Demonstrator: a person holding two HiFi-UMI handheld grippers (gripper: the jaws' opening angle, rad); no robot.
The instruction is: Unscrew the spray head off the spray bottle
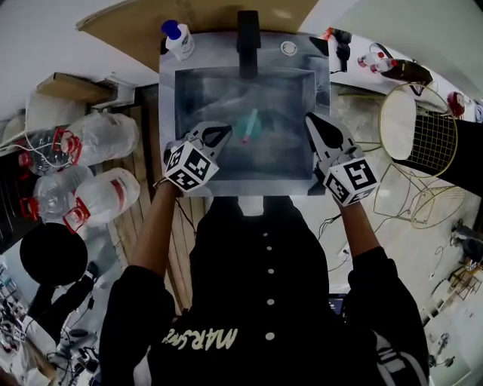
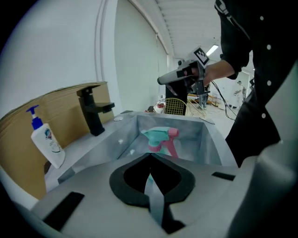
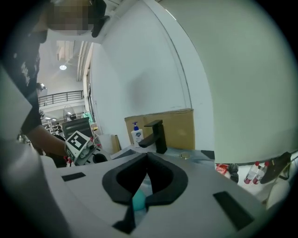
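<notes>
Left tool, right tool both closed, empty, flanking spray bottle in sink. Open first; clamp body, twist spray head.

spray bottle in the sink, faucet at its back rim, soap bottle at back-left corner, jugs off to the left, wire basket right

You face a grey sink with a black faucet, a cardboard sheet behind it, a white wall beyond, water jugs at your left, a wire basket at your right
</notes>
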